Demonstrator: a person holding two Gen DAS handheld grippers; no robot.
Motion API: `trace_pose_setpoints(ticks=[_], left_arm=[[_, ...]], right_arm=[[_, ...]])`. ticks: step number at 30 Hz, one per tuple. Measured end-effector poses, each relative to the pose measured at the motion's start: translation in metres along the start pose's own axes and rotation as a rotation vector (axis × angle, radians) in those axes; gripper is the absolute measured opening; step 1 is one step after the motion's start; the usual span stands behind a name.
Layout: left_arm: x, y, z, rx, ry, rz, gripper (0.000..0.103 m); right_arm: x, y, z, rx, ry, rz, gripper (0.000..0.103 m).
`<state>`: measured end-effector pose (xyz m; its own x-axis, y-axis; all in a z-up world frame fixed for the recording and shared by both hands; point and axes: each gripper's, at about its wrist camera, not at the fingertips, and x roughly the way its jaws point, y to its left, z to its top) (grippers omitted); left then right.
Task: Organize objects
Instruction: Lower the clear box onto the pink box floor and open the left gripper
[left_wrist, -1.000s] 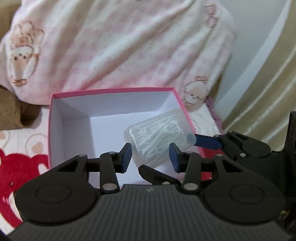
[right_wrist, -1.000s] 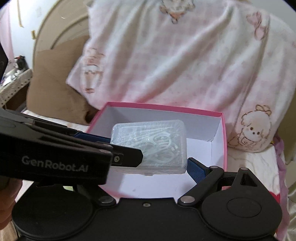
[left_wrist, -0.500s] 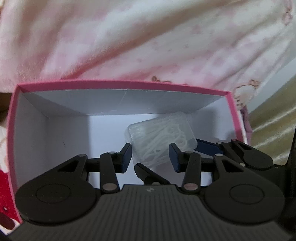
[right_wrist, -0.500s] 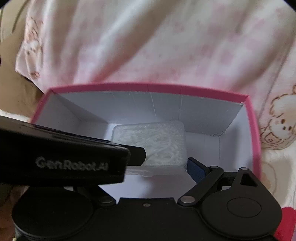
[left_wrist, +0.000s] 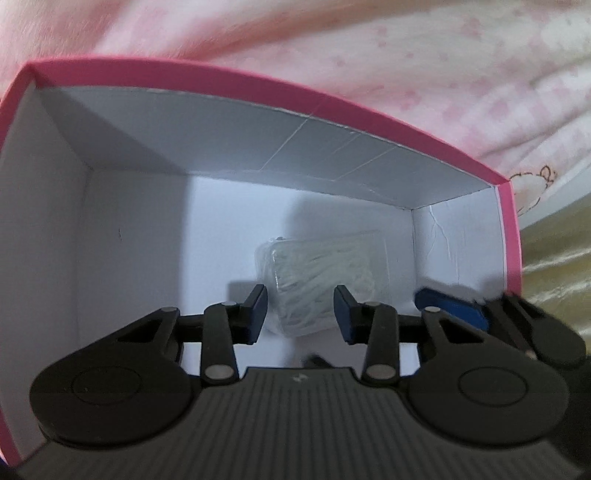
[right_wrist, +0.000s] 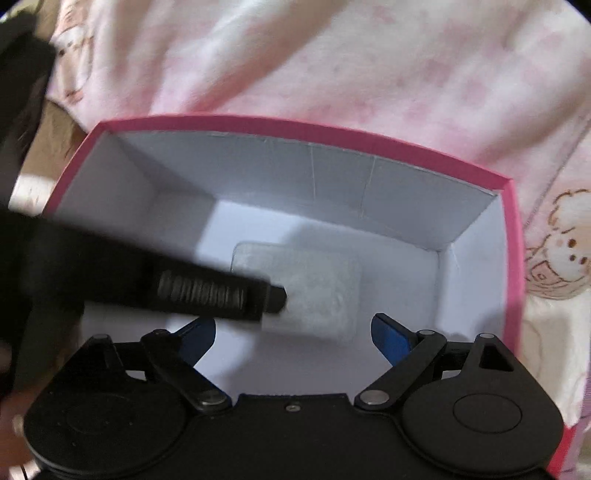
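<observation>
A clear plastic case of white floss picks (left_wrist: 325, 280) lies on the white floor of a pink-rimmed box (left_wrist: 258, 83), toward its right side. My left gripper (left_wrist: 300, 312) is open inside the box, its blue pads on either side of the case's near end, not pressing it. My right gripper (right_wrist: 293, 338) is open just in front of the case (right_wrist: 317, 291) in the same box (right_wrist: 295, 127), and one blue pad of it shows in the left wrist view (left_wrist: 450, 304). The left gripper's black body (right_wrist: 207, 291) crosses the right wrist view and hides the case's left edge.
A pink checked blanket with bear prints (right_wrist: 332, 62) lies bunched right behind the box. A gold curtain (left_wrist: 554, 251) hangs at the right. The box's left half (left_wrist: 140, 240) holds nothing.
Both grippers have pushed down and forward into the box. The right gripper's jaws have come off the case, which now lies on the box floor. The views are blurred by motion.
</observation>
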<state>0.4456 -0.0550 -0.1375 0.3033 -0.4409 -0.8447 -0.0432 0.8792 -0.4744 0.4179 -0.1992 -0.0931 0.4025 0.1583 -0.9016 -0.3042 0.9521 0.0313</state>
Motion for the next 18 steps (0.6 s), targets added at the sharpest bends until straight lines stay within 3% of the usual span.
trace_pose_setpoints(ticks=[2,3,4,6,9,15,18], left_arm=[[0.001,0.000,-0.002,-0.022,0.017,-0.038,0.030],[0.003,0.002,-0.002,-0.048,0.025,-0.059,0.026],[0.005,0.003,-0.002,-0.074,0.032,-0.077,0.023],[0.007,-0.002,-0.001,-0.082,0.027,-0.097,0.021],[0.010,-0.013,0.000,-0.053,0.005,-0.078,0.020],[0.011,-0.027,0.005,-0.016,-0.032,-0.105,0.018],[0.008,-0.038,0.004,0.043,-0.069,-0.066,0.018]], right_arm=[[-0.005,0.006,-0.010,-0.035,-0.007,-0.013,0.084],[-0.006,0.008,-0.016,-0.040,-0.014,-0.015,0.073],[-0.006,0.009,-0.019,-0.041,-0.011,-0.010,0.054],[-0.003,0.012,-0.022,-0.039,0.009,0.001,0.036],[0.005,0.012,-0.018,-0.008,0.010,0.000,0.016],[0.016,0.009,-0.007,0.089,-0.024,-0.049,0.013],[0.010,0.005,-0.005,0.155,-0.057,-0.014,0.014]])
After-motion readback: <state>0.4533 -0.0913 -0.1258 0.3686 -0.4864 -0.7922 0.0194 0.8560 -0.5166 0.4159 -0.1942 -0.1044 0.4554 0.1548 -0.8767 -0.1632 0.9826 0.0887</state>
